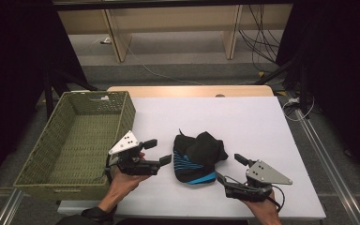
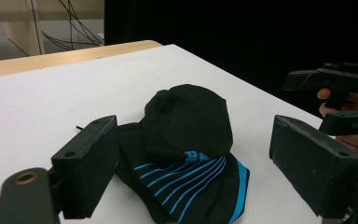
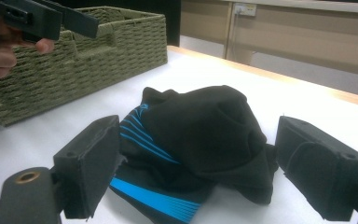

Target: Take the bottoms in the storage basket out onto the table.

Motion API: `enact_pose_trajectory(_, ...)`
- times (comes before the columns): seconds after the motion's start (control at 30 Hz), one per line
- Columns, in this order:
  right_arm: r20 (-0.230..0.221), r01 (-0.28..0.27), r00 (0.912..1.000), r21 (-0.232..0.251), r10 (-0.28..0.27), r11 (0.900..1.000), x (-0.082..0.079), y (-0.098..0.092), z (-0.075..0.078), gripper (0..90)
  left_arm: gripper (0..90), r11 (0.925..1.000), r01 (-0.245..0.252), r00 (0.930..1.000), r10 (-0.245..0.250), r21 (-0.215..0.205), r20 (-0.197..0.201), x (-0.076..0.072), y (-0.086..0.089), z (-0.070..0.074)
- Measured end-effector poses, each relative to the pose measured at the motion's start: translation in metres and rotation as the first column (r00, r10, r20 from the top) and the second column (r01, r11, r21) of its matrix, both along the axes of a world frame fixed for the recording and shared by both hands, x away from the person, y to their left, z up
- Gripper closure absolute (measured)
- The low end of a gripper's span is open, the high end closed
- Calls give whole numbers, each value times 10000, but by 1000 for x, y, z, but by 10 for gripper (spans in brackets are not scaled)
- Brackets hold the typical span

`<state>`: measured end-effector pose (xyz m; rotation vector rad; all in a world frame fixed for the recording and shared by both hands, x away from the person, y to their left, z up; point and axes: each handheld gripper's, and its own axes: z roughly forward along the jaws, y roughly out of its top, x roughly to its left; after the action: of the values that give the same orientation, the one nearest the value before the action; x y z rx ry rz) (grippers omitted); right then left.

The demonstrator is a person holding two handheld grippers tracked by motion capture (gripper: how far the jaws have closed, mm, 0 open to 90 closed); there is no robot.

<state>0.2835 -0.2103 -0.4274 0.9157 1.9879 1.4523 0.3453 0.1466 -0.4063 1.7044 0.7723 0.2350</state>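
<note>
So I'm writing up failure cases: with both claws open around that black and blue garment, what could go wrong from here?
1. The crumpled black garment is loosely folded, so the left claw may pinch one layer and let the rest trail.
2. The right claw could drag it off the near table edge.
3. It may snag the basket rim.

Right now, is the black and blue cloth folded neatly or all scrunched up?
Scrunched up: the black and blue cloth sits in a lumpy, bunched heap on the white table, not flat.

Soft matt black cloth garment (image 1: 198,157) with blue print between matt rubbery pads (image 3: 93,163); rough woven green basket (image 1: 77,140) beyond; smooth white tabletop (image 1: 243,122).
</note>
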Motion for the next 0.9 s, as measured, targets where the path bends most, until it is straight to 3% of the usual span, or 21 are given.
enact_pose_trajectory(0.9,2,-23,10000,19,23,10000,-1,1,0,162,154,9998,-76,9994,69,186,340,-25,8,-26)
